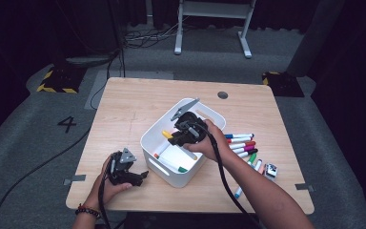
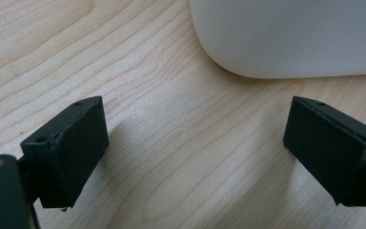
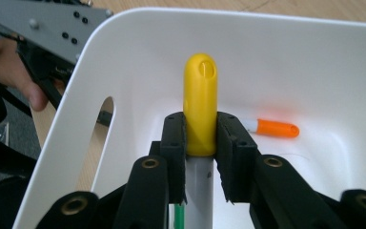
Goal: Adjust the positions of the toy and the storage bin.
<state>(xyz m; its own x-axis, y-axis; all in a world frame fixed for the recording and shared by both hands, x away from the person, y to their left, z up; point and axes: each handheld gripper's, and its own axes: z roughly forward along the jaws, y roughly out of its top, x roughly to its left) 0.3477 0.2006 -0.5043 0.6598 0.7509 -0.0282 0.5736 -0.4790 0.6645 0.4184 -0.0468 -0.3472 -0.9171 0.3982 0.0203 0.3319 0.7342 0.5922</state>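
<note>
A light wooden surface point(image 1: 124, 109) stands on a grey floor in a dark room. In the high view, the right gripper point(image 1: 187, 130) dips into the white bin point(image 1: 155, 136), hiding much of the yellow-capped marker point(image 1: 167, 134). More markers point(image 1: 240, 143) lie beside the bin. The left gripper point(image 1: 140, 175) rests on the surface.

The left gripper view shows its jaws wide apart, nothing between, the bin cut off.

The right gripper view shows the jaws clamped on the yellow-capped marker inside the bin, an orange-capped marker point(image 3: 276, 128) behind.

Light wood bench point(image 1: 124, 109) w/ white bin point(image 1: 148, 143) mid-top, loose markers point(image 1: 240, 143) just right of it, small white item point(image 1: 271, 171) near markers.
</note>
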